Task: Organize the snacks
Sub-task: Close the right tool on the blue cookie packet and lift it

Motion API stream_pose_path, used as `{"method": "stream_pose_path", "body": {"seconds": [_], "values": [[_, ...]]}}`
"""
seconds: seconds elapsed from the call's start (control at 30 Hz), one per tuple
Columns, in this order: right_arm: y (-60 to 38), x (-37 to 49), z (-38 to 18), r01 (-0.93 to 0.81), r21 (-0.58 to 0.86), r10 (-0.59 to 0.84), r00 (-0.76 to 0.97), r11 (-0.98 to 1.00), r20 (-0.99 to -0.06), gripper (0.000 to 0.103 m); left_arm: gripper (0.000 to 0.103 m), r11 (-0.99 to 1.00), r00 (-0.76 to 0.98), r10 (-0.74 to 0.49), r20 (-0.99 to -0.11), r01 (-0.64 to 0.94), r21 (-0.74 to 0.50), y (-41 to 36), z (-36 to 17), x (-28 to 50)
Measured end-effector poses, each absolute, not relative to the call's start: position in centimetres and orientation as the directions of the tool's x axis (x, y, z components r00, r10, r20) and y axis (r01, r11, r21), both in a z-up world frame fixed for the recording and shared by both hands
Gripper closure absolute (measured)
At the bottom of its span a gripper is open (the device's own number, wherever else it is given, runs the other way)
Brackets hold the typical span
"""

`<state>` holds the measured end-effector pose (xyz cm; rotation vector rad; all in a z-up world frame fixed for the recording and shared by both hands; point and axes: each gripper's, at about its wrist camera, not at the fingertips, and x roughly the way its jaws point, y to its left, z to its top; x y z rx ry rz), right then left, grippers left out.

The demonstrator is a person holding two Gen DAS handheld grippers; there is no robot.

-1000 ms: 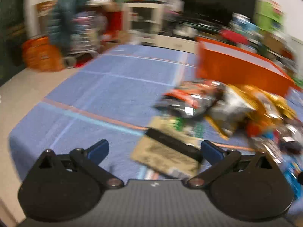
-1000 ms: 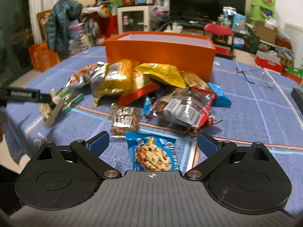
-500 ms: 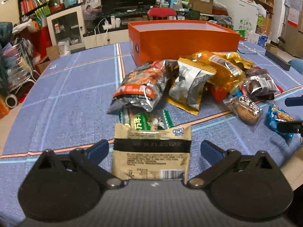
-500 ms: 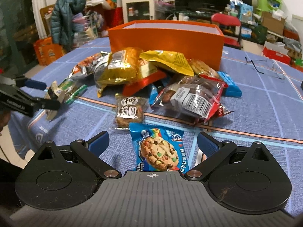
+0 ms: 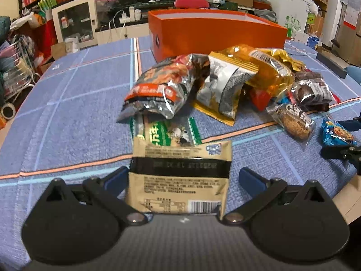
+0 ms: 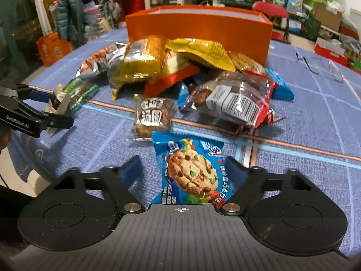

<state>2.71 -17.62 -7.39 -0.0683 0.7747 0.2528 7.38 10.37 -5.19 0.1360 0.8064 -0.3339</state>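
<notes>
Since a second ago, my right gripper (image 6: pixel 182 169) is closing around the cookie packet (image 6: pixel 191 171), not yet gripping. My left gripper (image 5: pixel 180 176) sits wide open around the tan packet (image 5: pixel 180 176).

Tan packet (image 5: pixel 180 180) — lower edge hidden behind the hand-held gripper's body, print blurred; green packet (image 5: pixel 167 133) half covered; cookie packet (image 6: pixel 191 171) — bottom hidden likewise.
</notes>
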Motion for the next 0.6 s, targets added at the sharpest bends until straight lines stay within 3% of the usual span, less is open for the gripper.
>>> {"method": "stream_pose_path", "body": {"seconds": [0.13,0.23,0.4,0.47,0.53,0.6], "values": [[-17.39,2.70,-7.40,-0.254,0.012,0.189,0.686,0.967,-0.702,0.037,0.002,0.941,0.637,-0.267,-0.723,0.333,-0.055,10.76,-5.09,7.48],[-17.39,2.69,-7.38,-0.259,0.015,0.194,0.683,0.966,-0.704,0.036,0.010,0.944,0.629,-0.270,-0.729,0.321,-0.073,10.94,-5.14,7.72],[-17.23,2.60,-7.37,-0.268,0.009,0.195,0.679,0.963,-0.708,0.035,0.009,0.943,0.637,-0.265,-0.724,0.327,-0.058,10.82,-5.22,7.75],[-17.29,2.57,-7.32,-0.271,0.017,0.202,0.675,0.963,-0.709,0.035,0.014,0.942,0.635,-0.271,-0.723,0.330,-0.064,10.91,-5.16,7.75],[-17.44,2.49,-7.29,-0.270,0.021,0.205,0.675,0.963,-0.708,0.039,0.016,0.940,0.633,-0.278,-0.723,0.334,-0.069,10.95,-5.02,7.65],[-17.62,2.41,-7.20,-0.264,0.021,0.201,0.679,0.964,-0.706,0.051,0.018,0.940,0.631,-0.281,-0.724,0.334,-0.074,10.98,-4.92,7.55]]}}
